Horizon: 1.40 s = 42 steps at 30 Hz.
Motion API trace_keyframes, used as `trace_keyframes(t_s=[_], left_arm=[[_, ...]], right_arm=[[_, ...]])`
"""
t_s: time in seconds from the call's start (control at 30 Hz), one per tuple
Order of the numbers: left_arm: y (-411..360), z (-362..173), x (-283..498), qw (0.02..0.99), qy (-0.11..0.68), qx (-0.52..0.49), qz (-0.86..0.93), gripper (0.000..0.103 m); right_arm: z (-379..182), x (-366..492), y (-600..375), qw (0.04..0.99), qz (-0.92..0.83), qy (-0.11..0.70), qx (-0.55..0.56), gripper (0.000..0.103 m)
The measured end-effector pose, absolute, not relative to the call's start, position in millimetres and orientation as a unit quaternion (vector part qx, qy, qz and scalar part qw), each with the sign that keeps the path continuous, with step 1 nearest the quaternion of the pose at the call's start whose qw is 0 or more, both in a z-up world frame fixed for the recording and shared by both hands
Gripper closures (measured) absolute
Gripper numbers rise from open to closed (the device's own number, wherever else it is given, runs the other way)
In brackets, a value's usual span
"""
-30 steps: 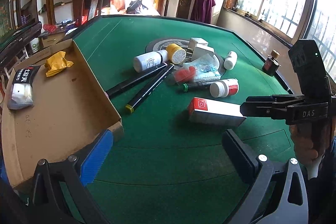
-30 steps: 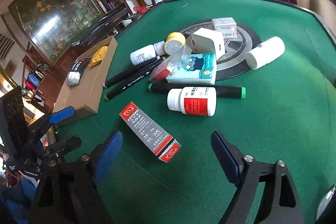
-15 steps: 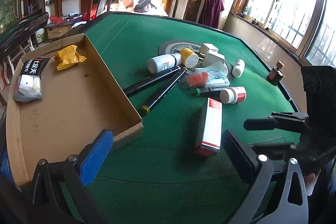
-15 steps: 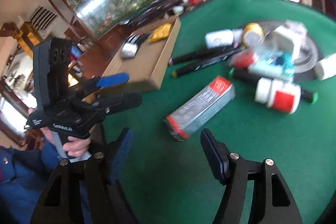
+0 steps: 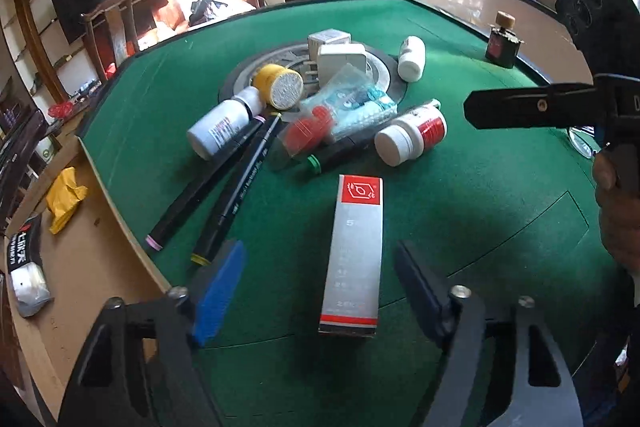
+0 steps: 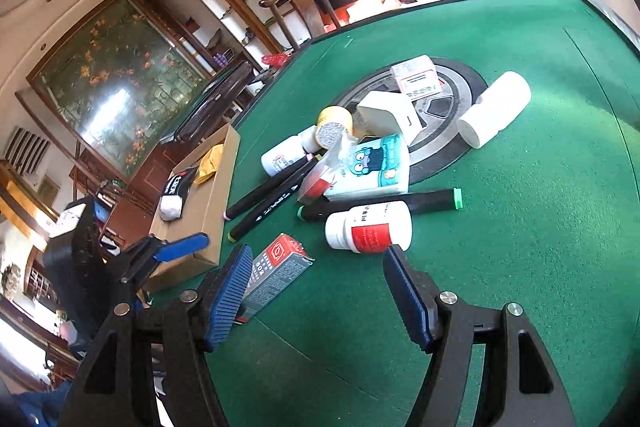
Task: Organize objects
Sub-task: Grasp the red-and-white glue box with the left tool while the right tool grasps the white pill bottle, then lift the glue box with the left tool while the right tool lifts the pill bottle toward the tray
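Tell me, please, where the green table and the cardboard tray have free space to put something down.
The cardboard tray is mostly bare between the yellow packet and its near end. Green felt is free right of the red-and-grey box, and beyond the central disc toward the far edge. It is crowded around the markers and bottles.

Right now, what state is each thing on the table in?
left gripper: jaws closing around the grey box, pads not touching it
grey box: lying flat
right gripper: open, empty
red-label bottle: on its side, capped
cardboard tray: holds two packets
black markers: capped, lying side by side
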<state>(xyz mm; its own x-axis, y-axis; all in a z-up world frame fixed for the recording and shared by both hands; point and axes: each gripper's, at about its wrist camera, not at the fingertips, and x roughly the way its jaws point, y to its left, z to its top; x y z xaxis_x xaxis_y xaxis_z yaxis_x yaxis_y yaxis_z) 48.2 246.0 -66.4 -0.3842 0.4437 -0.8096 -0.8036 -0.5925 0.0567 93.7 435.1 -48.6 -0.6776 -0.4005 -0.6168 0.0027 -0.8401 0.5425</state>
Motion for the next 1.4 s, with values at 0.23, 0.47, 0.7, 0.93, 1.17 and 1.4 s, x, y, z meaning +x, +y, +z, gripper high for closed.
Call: trace_keyframes(t_s=[0.23,0.47,0.7,0.93,1.17,1.4], left_arm=[[246.8,-78.6,37.5,0.367,0.211,-0.413,0.806,0.068],[241.2,-84.0,26.6,0.359,0.186,-0.425,0.81,0.073],[243.7,-83.9,26.9,0.357,0.187,-0.423,0.811,0.073],[245.9,-84.2,26.5,0.355,0.19,-0.422,0.812,0.071],[242.7,-88.2,17.6,0.344,0.177,-0.439,0.811,0.025],[242.9,-84.3,20.7,0.342,0.176,-0.43,0.817,0.071]], right_arm=[[-55.9,75.2,450.7,0.074,-0.873,-0.261,0.406,0.03],[-57.8,59.8,419.4,0.038,-0.88,-0.189,0.434,0.029],[-67.5,50.4,400.1,-0.004,-0.887,-0.122,0.445,0.03],[-63.9,56.2,402.5,-0.025,-0.892,-0.107,0.438,0.042],[-57.2,67.6,402.4,-0.031,-0.901,-0.104,0.42,0.042],[-51.0,72.6,401.5,-0.023,-0.907,-0.108,0.407,0.042]])
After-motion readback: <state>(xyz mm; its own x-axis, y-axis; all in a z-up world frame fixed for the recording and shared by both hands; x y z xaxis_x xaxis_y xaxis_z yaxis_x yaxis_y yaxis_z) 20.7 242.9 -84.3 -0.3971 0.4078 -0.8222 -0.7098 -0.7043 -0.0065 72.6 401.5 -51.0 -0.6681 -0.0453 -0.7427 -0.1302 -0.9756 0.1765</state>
